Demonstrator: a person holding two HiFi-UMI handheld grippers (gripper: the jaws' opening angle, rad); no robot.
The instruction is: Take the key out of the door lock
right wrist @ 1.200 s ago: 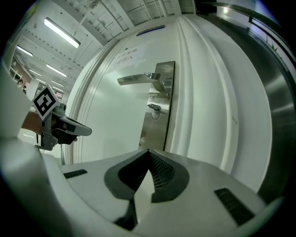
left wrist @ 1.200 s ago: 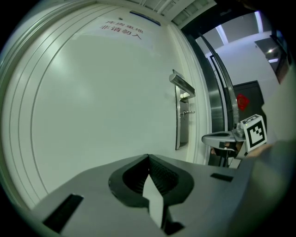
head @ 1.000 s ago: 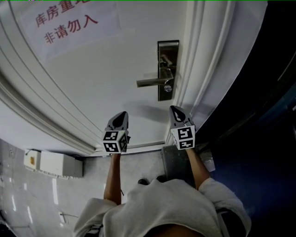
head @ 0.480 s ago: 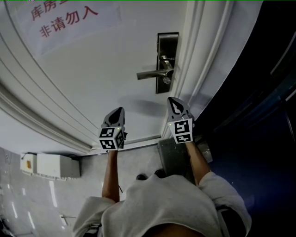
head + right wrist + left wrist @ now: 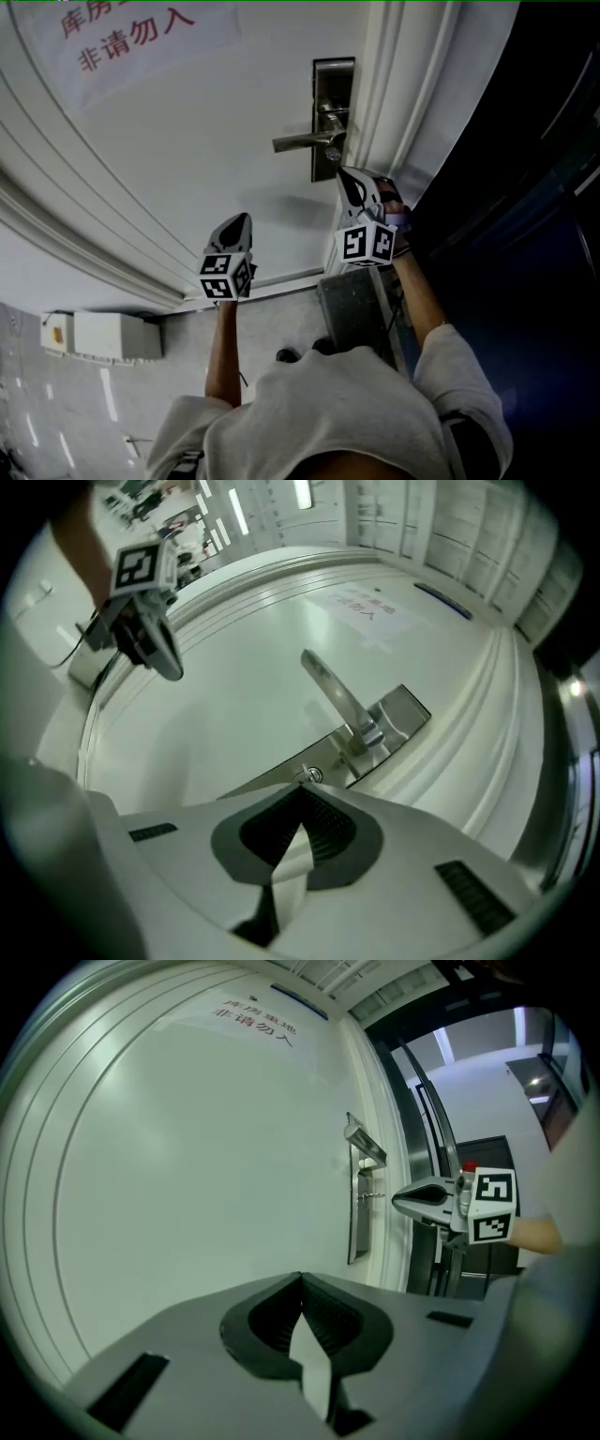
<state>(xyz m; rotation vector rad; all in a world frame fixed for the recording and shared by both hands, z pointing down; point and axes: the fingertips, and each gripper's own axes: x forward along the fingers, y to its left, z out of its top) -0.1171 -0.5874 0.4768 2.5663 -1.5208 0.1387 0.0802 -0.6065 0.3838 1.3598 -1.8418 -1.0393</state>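
The steel lock plate [image 5: 333,112] with its lever handle [image 5: 300,142] sits on the white door [image 5: 187,159]. A small key [image 5: 332,153] sticks out of the cylinder below the lever. My right gripper [image 5: 345,173] is shut and empty, rolled on its side, with its tips just short of the key. In the right gripper view the key [image 5: 307,774] lies right beyond the closed tips [image 5: 301,787]. The left gripper view shows a small gap between the key [image 5: 373,1196] and the right gripper [image 5: 396,1201]. My left gripper [image 5: 244,217] is shut and empty, lower left of the lock and away from it.
A paper sign [image 5: 122,37] with red characters hangs on the door's upper left. The moulded door frame [image 5: 403,103] runs right beside the lock, with a dark opening [image 5: 525,187] beyond it. A white box [image 5: 103,336] and a grey block [image 5: 352,305] are near the floor.
My right gripper has risen toward the lock and rolled onto its side, and its tips are now close under the key. The left gripper has hardly moved.
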